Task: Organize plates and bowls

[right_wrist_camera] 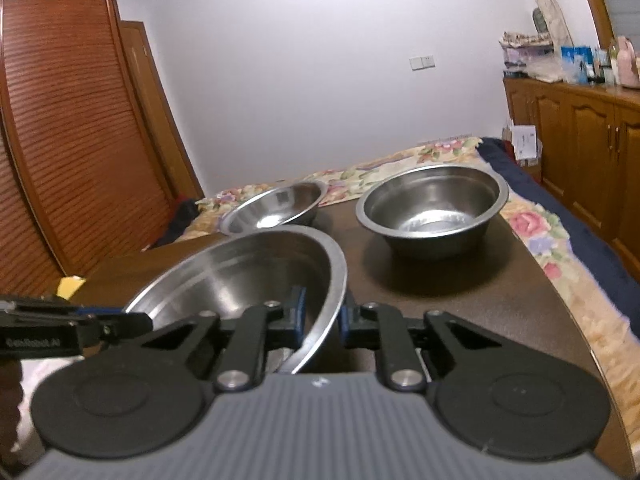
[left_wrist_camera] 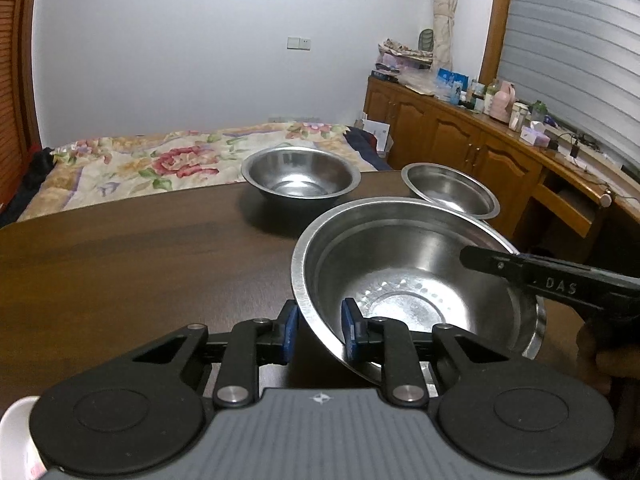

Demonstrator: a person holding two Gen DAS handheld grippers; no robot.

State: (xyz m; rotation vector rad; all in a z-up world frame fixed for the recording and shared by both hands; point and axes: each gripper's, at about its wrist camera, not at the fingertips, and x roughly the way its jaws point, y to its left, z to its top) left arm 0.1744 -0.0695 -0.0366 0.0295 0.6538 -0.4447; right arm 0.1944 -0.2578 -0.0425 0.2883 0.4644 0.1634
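A large steel bowl (left_wrist_camera: 408, 280) is tilted above the dark wooden table (left_wrist_camera: 140, 264). My left gripper (left_wrist_camera: 319, 330) straddles its near rim, one blue pad inside and one outside, with a gap at the pads. My right gripper (right_wrist_camera: 322, 320) straddles the opposite rim of the same bowl (right_wrist_camera: 240, 276); it appears as a black arm in the left wrist view (left_wrist_camera: 560, 280). A medium steel bowl (left_wrist_camera: 300, 178) stands at the table's far edge, and it also shows in the right wrist view (right_wrist_camera: 276, 206). A deeper steel bowl (right_wrist_camera: 432, 208) stands to the right (left_wrist_camera: 452, 188).
A bed with a floral cover (left_wrist_camera: 160, 160) lies beyond the table. A wooden cabinet run with bottles and boxes (left_wrist_camera: 500, 120) lines the right wall. A louvred wardrobe (right_wrist_camera: 60, 140) stands on the left. A yellow object (right_wrist_camera: 70, 284) lies by the table's left edge.
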